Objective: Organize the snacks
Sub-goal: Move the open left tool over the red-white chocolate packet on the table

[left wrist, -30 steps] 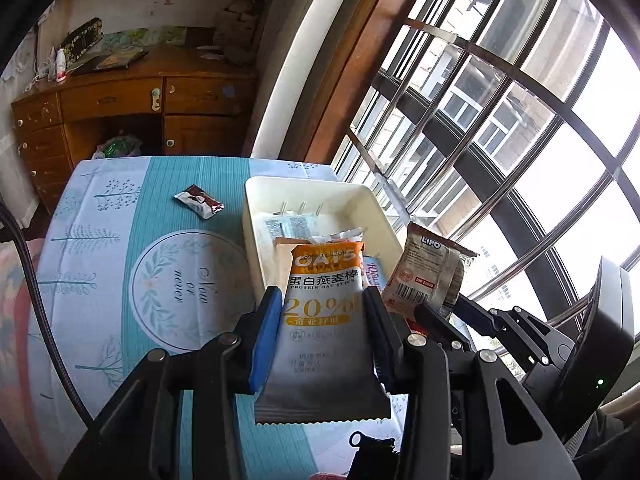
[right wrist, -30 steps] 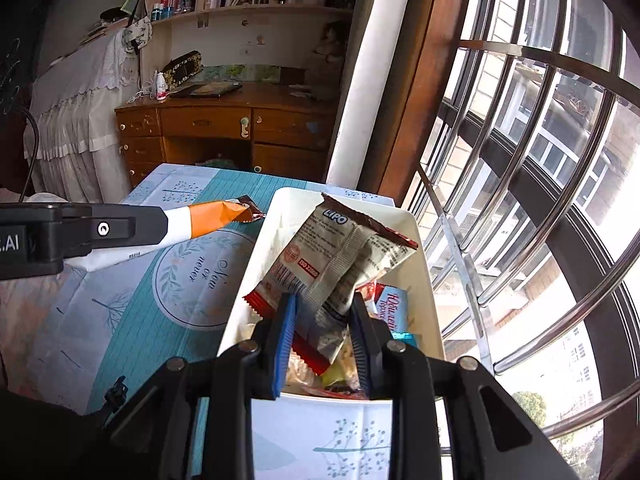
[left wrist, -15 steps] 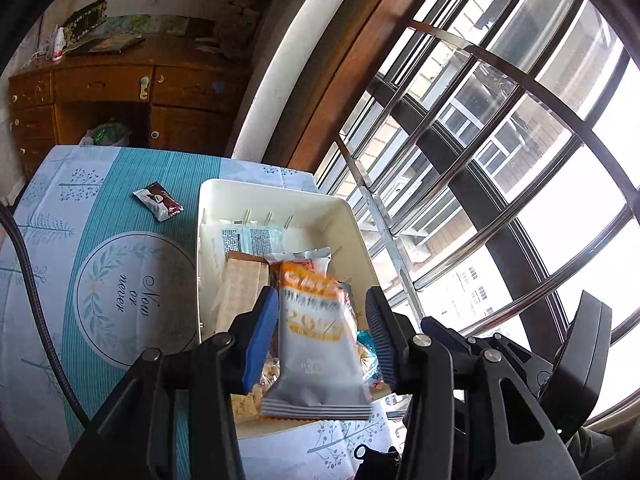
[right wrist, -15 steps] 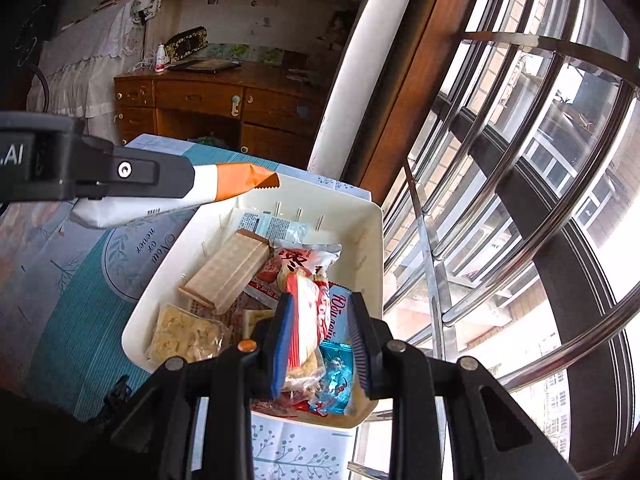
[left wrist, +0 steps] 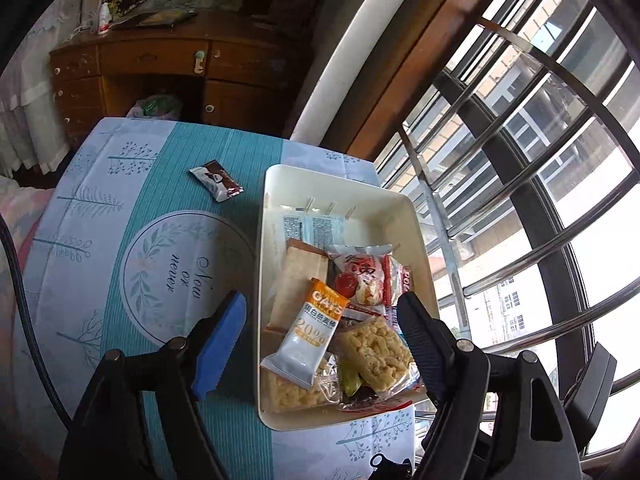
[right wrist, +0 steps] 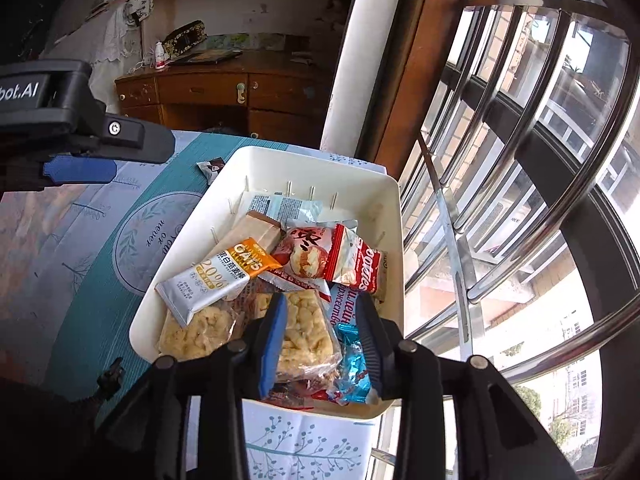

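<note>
From the left wrist view, your left gripper [left wrist: 320, 312] hangs over the near half of the cream bin [left wrist: 344, 184], and its jaws have just been opening; they now stand wide apart with nothing pressed between the pads. The oat bar [left wrist: 310, 334], orange at the top and grey-white below, lies loose in the bin between the two fingers, resting across a clear pack of puffed-rice squares [left wrist: 294, 388] at the bin's near edge. A second puffed-rice pack [left wrist: 376, 348] lies just beside it, near your black right-hand finger. Farther in you see a tan wafer pack [left wrist: 298, 280], a red-and-white pastry packet [left wrist: 362, 276] and a clear flat pack [left wrist: 312, 226] against the far wall. One small brown-and-white snack packet [left wrist: 216, 180] lies alone on the teal tablecloth [left wrist: 120, 240], apart from the bin's far left corner.

From the right wrist view, your right gripper [right wrist: 320, 320] points down into the bin's near end; its jaws have just been opening and stand partly apart, gripping nothing. The puffed-rice pack [right wrist: 304, 332] lies in the bin below the gap between the fingers, and a blue foil wrapper [right wrist: 354, 364] sits by the black finger. The oat bar [right wrist: 218, 276] lies to the left on the other rice pack [right wrist: 196, 332]. A red-and-white wrapper [right wrist: 356, 262] lies on the pile beside the pastry packet [right wrist: 306, 252]. Your left gripper [right wrist: 80, 170] shows at the left edge, over the tablecloth [right wrist: 80, 280]
</note>
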`<state>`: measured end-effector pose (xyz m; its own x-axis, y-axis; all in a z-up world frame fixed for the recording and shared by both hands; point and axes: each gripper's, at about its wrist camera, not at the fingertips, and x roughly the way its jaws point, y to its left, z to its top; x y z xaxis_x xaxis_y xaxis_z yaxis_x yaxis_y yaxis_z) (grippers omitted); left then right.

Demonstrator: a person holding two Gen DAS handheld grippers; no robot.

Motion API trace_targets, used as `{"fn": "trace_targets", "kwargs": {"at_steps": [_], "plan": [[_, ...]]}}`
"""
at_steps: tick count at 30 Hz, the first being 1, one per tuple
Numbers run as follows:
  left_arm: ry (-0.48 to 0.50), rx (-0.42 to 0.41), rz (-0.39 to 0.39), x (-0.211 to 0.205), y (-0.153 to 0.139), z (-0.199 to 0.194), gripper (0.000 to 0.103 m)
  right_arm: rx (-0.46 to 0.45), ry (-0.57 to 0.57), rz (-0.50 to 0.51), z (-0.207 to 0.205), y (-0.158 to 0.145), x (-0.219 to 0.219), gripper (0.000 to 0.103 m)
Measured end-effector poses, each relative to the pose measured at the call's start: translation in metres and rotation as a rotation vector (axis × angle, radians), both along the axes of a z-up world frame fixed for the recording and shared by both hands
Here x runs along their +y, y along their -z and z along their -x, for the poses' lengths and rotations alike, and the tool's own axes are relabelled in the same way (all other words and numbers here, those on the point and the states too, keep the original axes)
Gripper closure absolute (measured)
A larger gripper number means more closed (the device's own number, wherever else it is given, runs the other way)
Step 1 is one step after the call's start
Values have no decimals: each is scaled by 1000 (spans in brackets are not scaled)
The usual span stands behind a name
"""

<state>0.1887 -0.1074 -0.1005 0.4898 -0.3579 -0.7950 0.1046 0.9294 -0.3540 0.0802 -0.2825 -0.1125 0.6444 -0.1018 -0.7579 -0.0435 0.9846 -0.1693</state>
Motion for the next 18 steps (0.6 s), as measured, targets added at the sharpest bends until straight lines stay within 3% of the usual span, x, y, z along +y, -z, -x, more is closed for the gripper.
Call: {"fn": "trace_targets", "kwargs": {"at_steps": [9, 18], "plan": [[-64, 110, -126, 28, -1, -38, 23, 52, 39, -81, -6, 15, 12, 46], [-131, 212, -177, 59, 11, -101, 23, 69, 134, -29, -26, 22, 15, 34]]}}
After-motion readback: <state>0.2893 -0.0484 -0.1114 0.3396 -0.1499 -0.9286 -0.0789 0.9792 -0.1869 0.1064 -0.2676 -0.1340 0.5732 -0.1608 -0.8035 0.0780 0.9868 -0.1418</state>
